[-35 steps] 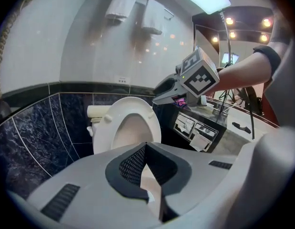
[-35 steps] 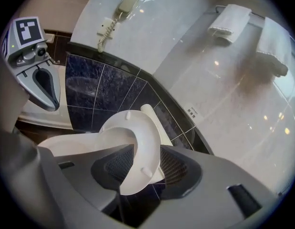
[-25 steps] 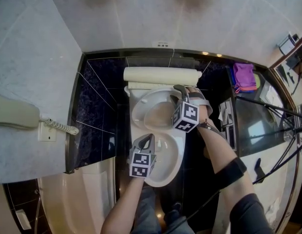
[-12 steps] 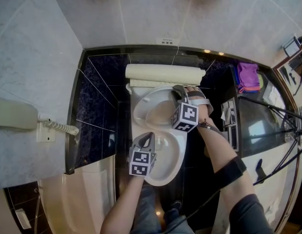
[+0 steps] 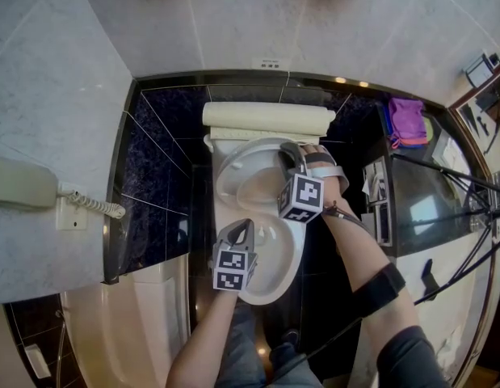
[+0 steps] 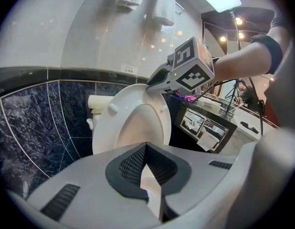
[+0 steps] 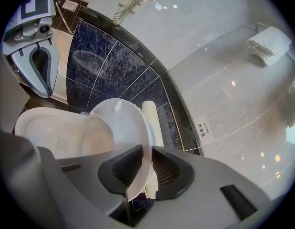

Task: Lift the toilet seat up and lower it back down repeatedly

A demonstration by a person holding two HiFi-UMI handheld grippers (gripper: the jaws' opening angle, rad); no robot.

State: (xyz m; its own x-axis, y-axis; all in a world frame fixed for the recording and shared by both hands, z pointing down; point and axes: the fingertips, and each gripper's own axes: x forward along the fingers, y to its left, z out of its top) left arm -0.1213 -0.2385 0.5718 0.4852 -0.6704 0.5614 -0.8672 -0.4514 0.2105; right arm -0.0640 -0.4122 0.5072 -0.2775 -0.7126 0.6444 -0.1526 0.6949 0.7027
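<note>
Right tongs (image 7: pixel 146 157) just closed, gripping one toilet seat (image 7: pixel 121 125) (raised)

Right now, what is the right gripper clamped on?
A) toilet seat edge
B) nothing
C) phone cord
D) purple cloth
A: in the right gripper view, the right gripper has jaws that have just been closing, and they pinch the raised toilet seat by its edge.

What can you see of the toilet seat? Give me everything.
The toilet seat is a white, glossy, plastic-looking oval ring, raised steeply off the bowl, underside facing forward, with two small bumpers near its top. The right gripper, whose jaws have just been closing, clamps its rim on one side.
</note>
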